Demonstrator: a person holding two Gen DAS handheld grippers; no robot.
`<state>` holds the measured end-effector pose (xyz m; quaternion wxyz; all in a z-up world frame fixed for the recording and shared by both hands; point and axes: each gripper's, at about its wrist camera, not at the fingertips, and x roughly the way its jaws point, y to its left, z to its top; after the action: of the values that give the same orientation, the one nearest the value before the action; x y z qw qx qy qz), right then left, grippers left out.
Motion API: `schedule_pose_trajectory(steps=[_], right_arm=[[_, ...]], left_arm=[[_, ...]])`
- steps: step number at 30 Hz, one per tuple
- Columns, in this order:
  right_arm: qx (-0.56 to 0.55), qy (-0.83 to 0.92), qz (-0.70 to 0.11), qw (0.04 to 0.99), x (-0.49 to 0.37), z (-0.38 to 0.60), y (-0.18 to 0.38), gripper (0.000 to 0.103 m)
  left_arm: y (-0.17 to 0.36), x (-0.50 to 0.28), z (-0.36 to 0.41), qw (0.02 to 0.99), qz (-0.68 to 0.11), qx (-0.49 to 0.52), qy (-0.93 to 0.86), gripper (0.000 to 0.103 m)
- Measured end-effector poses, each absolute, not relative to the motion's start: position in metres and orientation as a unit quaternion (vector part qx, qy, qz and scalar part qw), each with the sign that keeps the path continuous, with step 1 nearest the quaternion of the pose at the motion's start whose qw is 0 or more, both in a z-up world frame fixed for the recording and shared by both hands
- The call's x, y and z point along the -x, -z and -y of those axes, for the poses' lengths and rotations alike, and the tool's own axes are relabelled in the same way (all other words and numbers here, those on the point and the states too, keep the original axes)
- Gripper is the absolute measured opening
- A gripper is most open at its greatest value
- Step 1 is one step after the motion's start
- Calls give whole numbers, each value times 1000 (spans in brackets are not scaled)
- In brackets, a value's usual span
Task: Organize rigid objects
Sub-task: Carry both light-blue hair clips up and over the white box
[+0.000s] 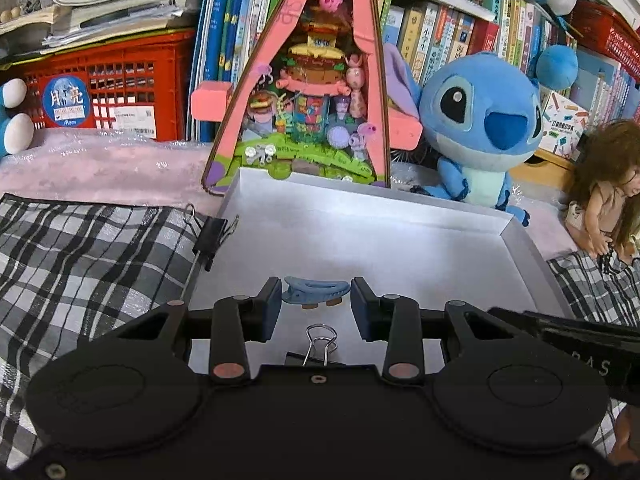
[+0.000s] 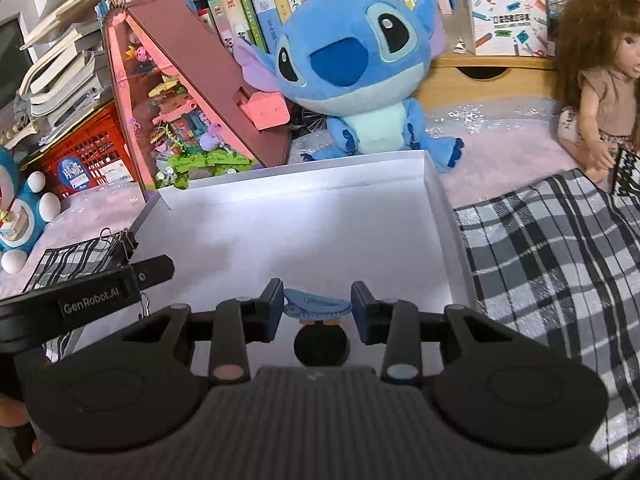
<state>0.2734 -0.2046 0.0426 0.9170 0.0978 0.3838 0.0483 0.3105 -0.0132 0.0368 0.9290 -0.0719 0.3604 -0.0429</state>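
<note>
A white shallow box (image 1: 516, 248) lies on the checked cloth; it also shows in the right wrist view (image 2: 434, 184). A blue hair clip (image 1: 316, 291) lies on its floor between my left gripper's (image 1: 316, 300) open fingers, not gripped. A black binder clip (image 1: 318, 348) sits in the box just below it. In the right wrist view the same hair clip (image 2: 316, 306) lies between my right gripper's (image 2: 316, 300) open fingers, with a black round toy (image 2: 321, 346) beneath it. Another binder clip (image 1: 212, 236) rests at the box's left edge.
A pink triangular diorama (image 1: 304, 80), a blue Stitch plush (image 1: 476, 120) and a doll (image 1: 600, 200) stand behind the box. A red crate (image 1: 112, 84) and books fill the back. Checked cloth (image 2: 560, 248) flanks the box. The left gripper's body (image 2: 80, 300) shows at the right view's left.
</note>
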Motion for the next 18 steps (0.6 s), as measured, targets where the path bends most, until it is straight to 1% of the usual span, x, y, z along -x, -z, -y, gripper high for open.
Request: schedule_pose_trajectory(steps=[18], right_arm=[[-85,-53,-397,912,-288,198,-27,42]], left_arm=[[-25,-309,19,921,-384,59,43,35]])
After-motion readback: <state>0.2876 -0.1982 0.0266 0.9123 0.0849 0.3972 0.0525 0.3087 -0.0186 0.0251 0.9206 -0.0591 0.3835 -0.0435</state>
